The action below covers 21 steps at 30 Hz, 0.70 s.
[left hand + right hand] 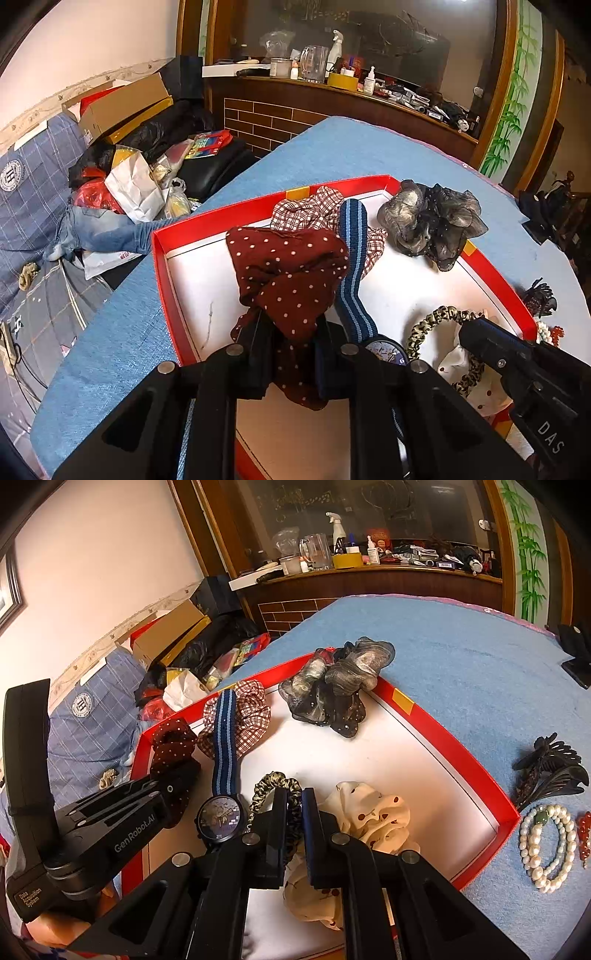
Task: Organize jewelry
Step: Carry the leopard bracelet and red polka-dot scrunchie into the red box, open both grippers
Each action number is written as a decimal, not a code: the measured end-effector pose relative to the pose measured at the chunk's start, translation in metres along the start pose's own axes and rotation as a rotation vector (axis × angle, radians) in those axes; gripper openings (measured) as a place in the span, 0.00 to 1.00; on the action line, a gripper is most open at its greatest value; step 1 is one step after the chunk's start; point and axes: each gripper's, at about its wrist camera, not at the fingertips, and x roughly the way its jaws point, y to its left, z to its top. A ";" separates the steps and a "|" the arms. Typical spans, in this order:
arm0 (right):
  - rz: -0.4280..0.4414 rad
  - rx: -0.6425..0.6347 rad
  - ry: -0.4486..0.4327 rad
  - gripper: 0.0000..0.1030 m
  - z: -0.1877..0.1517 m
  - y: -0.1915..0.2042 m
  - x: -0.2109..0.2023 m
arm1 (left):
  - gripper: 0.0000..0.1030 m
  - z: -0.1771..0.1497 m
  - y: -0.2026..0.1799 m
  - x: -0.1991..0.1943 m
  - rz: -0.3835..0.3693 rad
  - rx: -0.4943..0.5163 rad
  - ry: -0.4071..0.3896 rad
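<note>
A red box lid with a white floor (207, 280) (443, 746) lies on the blue table. My left gripper (291, 332) is shut on a dark red polka-dot scrunchie (291, 273), also seen in the right wrist view (173, 746), held over the box's left part. My right gripper (294, 805) is shut on a leopard-print scrunchie (280, 781) (443, 317) beside a cream cherry-print scrunchie (373, 819). A watch with a blue striped strap (223, 775) (352, 266), a checked scrunchie (255, 709) (310, 214) and a grey-black organza scrunchie (332, 686) (432, 221) also lie in the box.
On the blue cloth right of the box lie a black hair claw (550, 771), a pearl necklace (546, 845) and a red bead piece (585, 834). A cluttered sofa (55, 177) is left of the table. A wooden counter with bottles (369, 568) stands behind.
</note>
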 end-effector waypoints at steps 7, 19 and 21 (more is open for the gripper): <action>0.015 0.011 -0.013 0.11 0.001 -0.003 -0.006 | 0.25 0.000 -0.002 -0.005 0.016 0.006 -0.026; 0.048 0.032 -0.060 0.15 0.004 -0.013 -0.029 | 0.33 -0.003 -0.019 -0.019 0.057 0.058 -0.082; 0.049 0.037 -0.067 0.15 0.004 -0.016 -0.033 | 0.33 -0.004 -0.023 -0.023 0.070 0.072 -0.094</action>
